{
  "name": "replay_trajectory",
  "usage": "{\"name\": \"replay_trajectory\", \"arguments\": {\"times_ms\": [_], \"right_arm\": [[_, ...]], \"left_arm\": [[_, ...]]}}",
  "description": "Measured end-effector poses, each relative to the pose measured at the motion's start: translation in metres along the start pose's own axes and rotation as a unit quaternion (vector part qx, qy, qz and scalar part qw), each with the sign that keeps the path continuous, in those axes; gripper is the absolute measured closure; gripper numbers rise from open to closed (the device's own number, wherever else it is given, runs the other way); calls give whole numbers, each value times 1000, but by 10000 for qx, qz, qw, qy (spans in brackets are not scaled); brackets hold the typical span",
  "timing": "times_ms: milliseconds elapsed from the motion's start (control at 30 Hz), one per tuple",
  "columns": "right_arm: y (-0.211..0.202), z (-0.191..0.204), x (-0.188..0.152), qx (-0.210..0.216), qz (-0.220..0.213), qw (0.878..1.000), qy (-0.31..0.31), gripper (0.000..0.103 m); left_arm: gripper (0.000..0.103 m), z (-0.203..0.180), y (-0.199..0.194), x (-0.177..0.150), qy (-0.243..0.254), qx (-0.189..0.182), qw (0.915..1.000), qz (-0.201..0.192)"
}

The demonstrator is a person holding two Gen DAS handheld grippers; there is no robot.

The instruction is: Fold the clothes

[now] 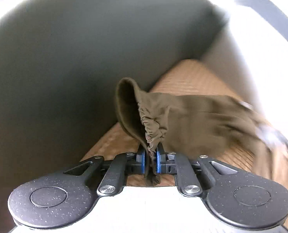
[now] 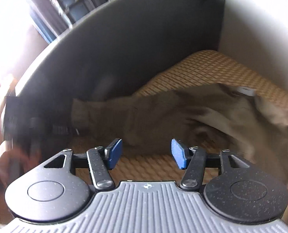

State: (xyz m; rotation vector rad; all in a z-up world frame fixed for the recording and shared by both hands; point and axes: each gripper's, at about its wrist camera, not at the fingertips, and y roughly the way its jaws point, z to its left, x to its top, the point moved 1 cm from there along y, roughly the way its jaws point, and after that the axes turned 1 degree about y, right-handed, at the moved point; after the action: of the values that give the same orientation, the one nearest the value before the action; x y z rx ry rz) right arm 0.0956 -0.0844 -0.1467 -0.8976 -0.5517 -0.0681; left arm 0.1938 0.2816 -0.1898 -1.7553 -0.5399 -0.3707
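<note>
The left tongs (image 1: 150, 160) are clamped nearly shut, their blue pads (image 1: 142, 160) pinching the gathered elastic edge of an olive-brown fabric garment (image 1: 192, 120). From the pinch the cloth rises toward 12 o'clock in a curled loop and spreads toward 3 o'clock, blurred there, over a tan woven straw mat (image 1: 198, 77). A dark grey curved wall (image 1: 76, 58) stands behind from 9 to 1 o'clock. In the right wrist view the right tongs (image 2: 146, 153) stand wide apart with nothing between their blue pads (image 2: 115, 153). The same garment lies just beyond them from 11 to 3 o'clock on the mat, not touching the pads.
</note>
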Motion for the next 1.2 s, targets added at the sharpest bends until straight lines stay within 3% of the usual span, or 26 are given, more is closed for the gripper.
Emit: {"name": "replay_trajectory", "arguments": {"times_ms": [67, 167, 333, 400, 567, 600, 633, 667, 767, 800, 900, 1033, 1200], "right_arm": [[9, 5, 16, 213, 24, 9993, 302, 33], [24, 15, 36, 323, 202, 9985, 391, 32], [36, 18, 55, 108, 658, 9962, 569, 30], [40, 12, 57, -36, 994, 9926, 696, 29], [60, 5, 52, -851, 1999, 9749, 492, 25], [67, 6, 49, -993, 2212, 9695, 367, 32], [71, 6, 46, -1051, 2395, 9650, 216, 55], [73, 5, 44, -986, 2536, 9622, 109, 100], [48, 5, 55, -545, 2196, 9739, 188, 101], [33, 5, 62, -413, 2014, 9784, 196, 101], [-19, -7, 82, -185, 1570, 9870, 280, 101], [-81, -36, 101, -74, 1194, 9919, 438, 101], [-118, -70, 105, 190, 930, 9932, 677, 101]], "left_arm": [[97, -18, -20, -2, 339, -381, 9987, -59], [97, -49, -31, -14, 984, -646, 9930, -16], [97, -100, -38, -34, 1841, -1129, 9764, 44], [97, -121, -44, -48, 2148, -1322, 9677, 32], [97, -149, -48, -57, 2249, -1693, 9595, 70], [96, -152, -49, -58, 2241, -1707, 9595, 74], [96, -152, -50, -56, 2173, -1712, 9610, 67], [96, -152, -52, -53, 2104, -1716, 9624, 60], [84, -149, -67, -36, 1763, -1773, 9680, -220], [66, -147, -75, -32, 1600, -1811, 9699, -295], [56, -137, -84, -33, 1164, -1752, 9774, -193], [49, -135, -61, -83, 1290, -1430, 9772, 896], [46, -141, -30, -142, 1420, -925, 9691, 1792]]}}
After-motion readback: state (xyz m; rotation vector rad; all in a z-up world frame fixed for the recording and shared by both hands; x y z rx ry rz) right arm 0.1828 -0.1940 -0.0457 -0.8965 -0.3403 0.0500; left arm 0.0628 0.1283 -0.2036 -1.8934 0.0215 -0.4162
